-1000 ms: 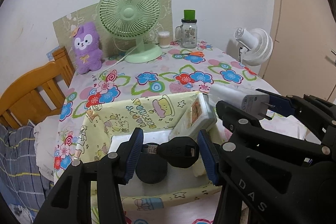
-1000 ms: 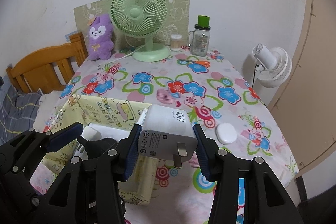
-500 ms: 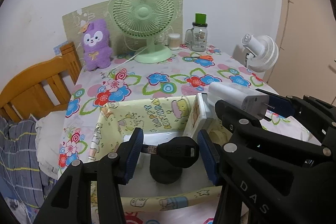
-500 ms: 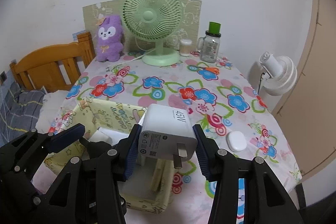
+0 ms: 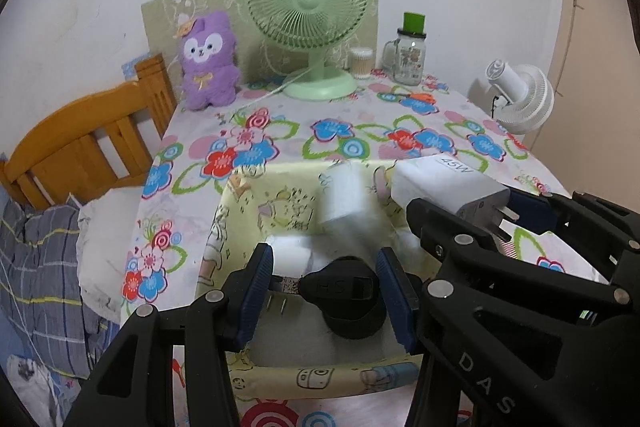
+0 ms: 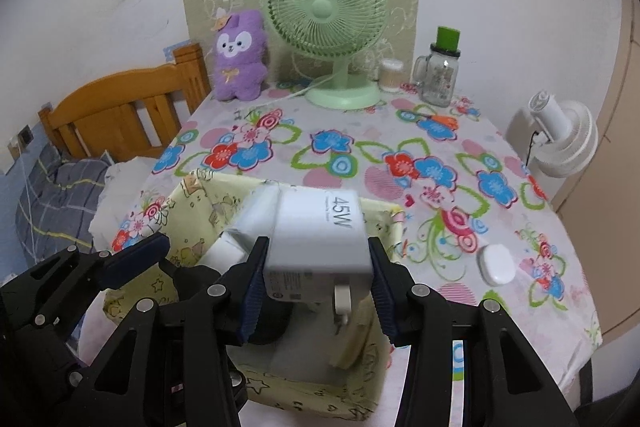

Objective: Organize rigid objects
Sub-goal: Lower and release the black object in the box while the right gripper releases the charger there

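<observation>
My left gripper [image 5: 324, 287] is shut on a black plug [image 5: 340, 287], held low over a yellow patterned fabric box [image 5: 320, 379]. Beside it on the right, my right gripper [image 5: 468, 203] grips a white 45W charger [image 5: 444, 179]. In the right wrist view the right gripper [image 6: 318, 279] is shut on that charger [image 6: 320, 239], prongs toward the camera, above the box [image 6: 188, 195]. Inside the box lie a white block [image 5: 288, 251], a round black thing [image 5: 352, 323] and a blurred white carton [image 5: 344, 199].
A white oval case [image 6: 496, 265] lies on the flowered tablecloth right of the box. At the back stand a green fan [image 6: 328, 11], a purple plush [image 6: 240, 55] and a jar [image 6: 440, 75]. A white fan [image 6: 560, 135] is off the right edge, a wooden bed frame [image 6: 120, 107] left.
Both grippers, still holding their loads, have shifted across the box, so the table sits further right in view. The white carton has left the box's right wall and now shows blurred.
</observation>
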`<state>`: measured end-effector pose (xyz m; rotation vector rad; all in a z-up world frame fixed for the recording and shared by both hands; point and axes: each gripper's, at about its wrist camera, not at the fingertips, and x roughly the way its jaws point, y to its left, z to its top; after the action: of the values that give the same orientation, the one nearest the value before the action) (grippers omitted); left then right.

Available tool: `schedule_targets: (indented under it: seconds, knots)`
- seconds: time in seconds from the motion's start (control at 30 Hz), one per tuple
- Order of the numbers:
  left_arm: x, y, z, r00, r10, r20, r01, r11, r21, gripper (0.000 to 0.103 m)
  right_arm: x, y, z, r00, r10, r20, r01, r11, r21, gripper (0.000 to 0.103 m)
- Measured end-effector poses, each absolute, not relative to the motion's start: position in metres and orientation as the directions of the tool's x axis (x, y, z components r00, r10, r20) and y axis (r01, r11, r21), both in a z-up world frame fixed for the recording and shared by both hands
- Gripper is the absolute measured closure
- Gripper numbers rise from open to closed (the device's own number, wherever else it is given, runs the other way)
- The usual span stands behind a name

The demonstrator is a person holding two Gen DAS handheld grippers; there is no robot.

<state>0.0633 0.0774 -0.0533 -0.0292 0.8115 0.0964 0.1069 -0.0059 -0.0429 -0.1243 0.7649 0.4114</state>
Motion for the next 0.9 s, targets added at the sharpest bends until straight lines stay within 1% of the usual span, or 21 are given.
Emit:
schedule_targets:
  seconds: [0.43, 0.53, 0.63, 0.7, 0.77, 0.83, 0.9]
  knots:
    - [0.077, 0.091, -0.08, 0.629, 0.065, -0.775, -0.12, 0.993, -0.014, 0.047, 0.123, 0.007, -0.074, 0.571, 0.338, -0.748, -0.423, 0.902, 0.084, 0.053]
    - [0.078, 0.09, -0.08, 0.632, 0.077, -0.771, -0.117, 0.993, 0.003, 0.046, 0.127, 0.009, -0.079, 0.556, 0.353, -0.753, -0.426, 0.898, 0.106, 0.053]
    - [0.079, 0.088, -0.081, 0.634, 0.076, -0.77, -0.107, 0.994, 0.011, 0.037, 0.13, 0.007, -0.082, 0.543, 0.364, -0.757, -0.422, 0.898, 0.129, 0.052]
    - [0.079, 0.087, -0.082, 0.636, 0.07, -0.768, -0.098, 0.995, 0.009, 0.027, 0.132, 0.006, -0.084, 0.537, 0.364, -0.761, -0.416, 0.899, 0.136, 0.052]
    - [0.081, 0.086, -0.082, 0.635, 0.075, -0.769, -0.099, 0.995, 0.014, 0.025, 0.131, 0.006, -0.084, 0.542, 0.36, -0.76, -0.415, 0.9, 0.13, 0.052]
    - [0.081, 0.086, -0.082, 0.635, 0.067, -0.77, -0.095, 0.995, 0.008, 0.02, 0.131, 0.005, -0.083, 0.546, 0.349, -0.761, -0.411, 0.904, 0.119, 0.05]
    - [0.08, 0.085, -0.081, 0.631, 0.055, -0.774, -0.089, 0.996, -0.002, 0.017, 0.13, 0.004, -0.081, 0.553, 0.338, -0.761, -0.409, 0.906, 0.105, 0.044]
